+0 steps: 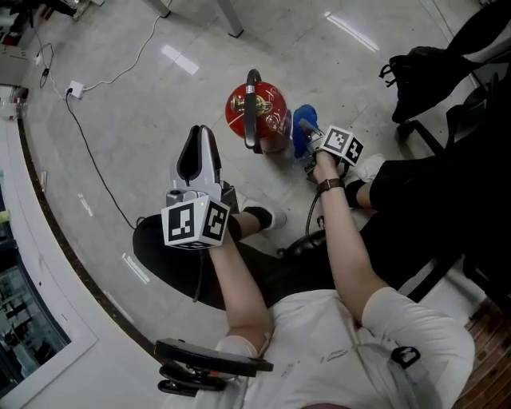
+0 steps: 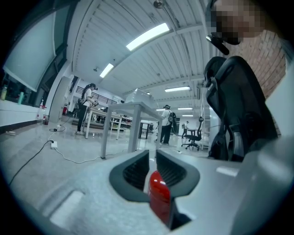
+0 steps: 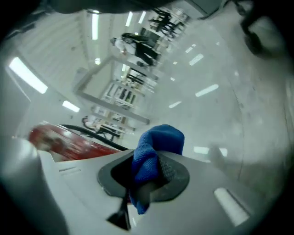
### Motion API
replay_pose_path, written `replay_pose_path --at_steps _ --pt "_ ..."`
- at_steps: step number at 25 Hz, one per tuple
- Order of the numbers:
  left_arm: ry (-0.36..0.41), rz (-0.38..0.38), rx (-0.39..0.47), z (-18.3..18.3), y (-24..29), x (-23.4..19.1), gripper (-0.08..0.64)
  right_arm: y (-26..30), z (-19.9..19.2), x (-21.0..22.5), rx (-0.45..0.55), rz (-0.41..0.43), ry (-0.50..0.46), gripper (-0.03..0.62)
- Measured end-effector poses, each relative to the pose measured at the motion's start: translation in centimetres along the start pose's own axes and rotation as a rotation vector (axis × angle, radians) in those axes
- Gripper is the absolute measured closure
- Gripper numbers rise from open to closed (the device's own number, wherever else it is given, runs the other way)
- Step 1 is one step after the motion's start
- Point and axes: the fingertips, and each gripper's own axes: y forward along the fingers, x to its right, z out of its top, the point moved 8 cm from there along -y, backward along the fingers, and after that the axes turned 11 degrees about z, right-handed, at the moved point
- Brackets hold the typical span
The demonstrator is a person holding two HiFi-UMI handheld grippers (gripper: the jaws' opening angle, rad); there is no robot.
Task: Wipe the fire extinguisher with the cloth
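Note:
The red fire extinguisher (image 1: pixel 267 108) stands on the floor, seen from above, with its black handle (image 1: pixel 252 108) across the top. My right gripper (image 1: pixel 310 140) is shut on a bunched blue cloth (image 1: pixel 303 128) that touches the extinguisher's right side. In the right gripper view the cloth (image 3: pixel 158 137) bulges out past my right gripper (image 3: pixel 149 166), and the red body (image 3: pixel 69 140) lies to the left. My left gripper (image 1: pixel 204 134) hovers left of the extinguisher, apart from it. Seen along its own jaws, the left gripper (image 2: pixel 152 158) is almost closed, with a red shape (image 2: pixel 158 193) low in the slot.
A white power strip (image 1: pixel 75 89) and its cable (image 1: pixel 96 164) lie on the floor at far left. A black bag and chair (image 1: pixel 427 68) stand at right. Table legs (image 1: pixel 231 20) rise behind the extinguisher. The person's shoes (image 1: pixel 267 216) are close by. A table (image 2: pixel 131 112) and standing people (image 2: pixel 164 124) are farther off.

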Motion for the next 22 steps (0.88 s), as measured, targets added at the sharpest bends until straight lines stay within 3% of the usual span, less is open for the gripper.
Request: replay_pose_path --at_steps 3,6,8,10,12,14,17,22 --pt "-0.001 0.003 0.029 1.4 0.4 -0.5 0.511 -3.6 5.5 -10.8 0.043 0.222 -0.165 0.532" --pt "0.001 0.0 0.05 2.5 1.0 -0.6 0.509 -5.3 7.9 -19.6 0.045 0.463 -0.22 0.532" --pt "0.001 -0.001 0.049 2.7 1.5 -0.3 0.509 -4.9 8.0 -23.2 0.009 0.59 -0.227 0.532" --pt "-0.001 0.0 0.041 2.5 1.9 -0.2 0.509 -3.3 6.7 -24.5 -0.06 0.63 -0.221 0.532" --pt "-0.001 0.0 0.034 2.4 2.0 -0.2 0.511 -2.0 5.6 -23.2 -0.089 0.57 -0.237 0.532" --pt "0.0 -0.003 0.03 2.3 2.2 -0.3 0.509 -1.3 5.3 -19.9 -0.016 0.512 -0.192 0.532" --pt "-0.002 -0.002 0.019 2.0 2.4 -0.5 0.511 0.6 3.4 -11.7 0.008 0.297 -0.053 0.532" --pt "0.002 0.01 -0.017 0.7 2.6 -0.7 0.509 4.1 -2.0 3.2 0.01 0.076 0.162 0.534"
